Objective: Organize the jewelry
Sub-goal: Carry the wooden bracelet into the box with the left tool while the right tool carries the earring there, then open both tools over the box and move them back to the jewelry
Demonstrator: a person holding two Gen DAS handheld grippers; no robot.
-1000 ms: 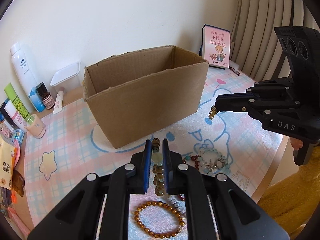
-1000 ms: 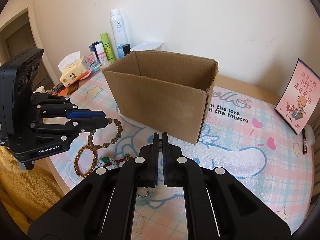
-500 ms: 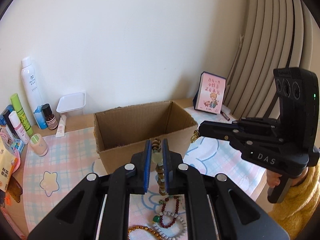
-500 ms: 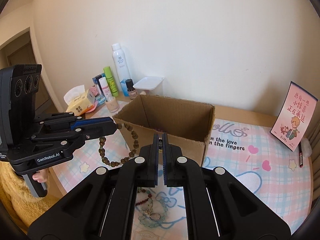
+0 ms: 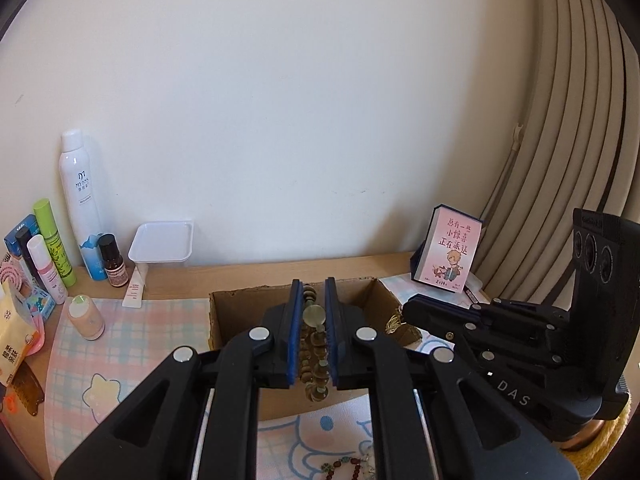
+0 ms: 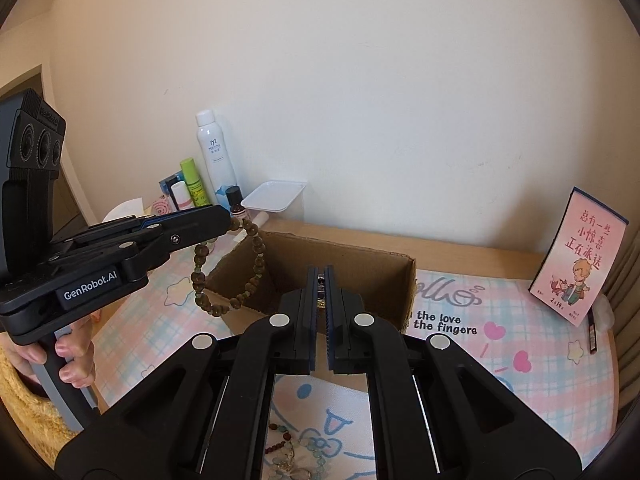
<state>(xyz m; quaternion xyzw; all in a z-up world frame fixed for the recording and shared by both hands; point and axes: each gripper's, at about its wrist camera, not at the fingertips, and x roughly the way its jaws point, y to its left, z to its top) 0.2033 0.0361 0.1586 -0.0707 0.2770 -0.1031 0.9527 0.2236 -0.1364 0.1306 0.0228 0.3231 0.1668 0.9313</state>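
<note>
Both grippers are showing matte black plastic bodies with round silver screws along the arms and blue pads lining the fingers. The left gripper (image 6: 230, 222) is carrying white "GenRobot.AI" lettering, the right gripper (image 5: 404, 312) "DAS" (beside three round lenses). A fuzzy yellow sleeve (image 6: 18, 396) is covering the wrist.

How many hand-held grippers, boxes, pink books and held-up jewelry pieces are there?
Hand-held grippers: 2, left hand-held gripper and right hand-held gripper
Held jewelry: 2, bead bracelet and small gold piece
Cardboard box: 1
Pink book: 1
Total: 6
</note>
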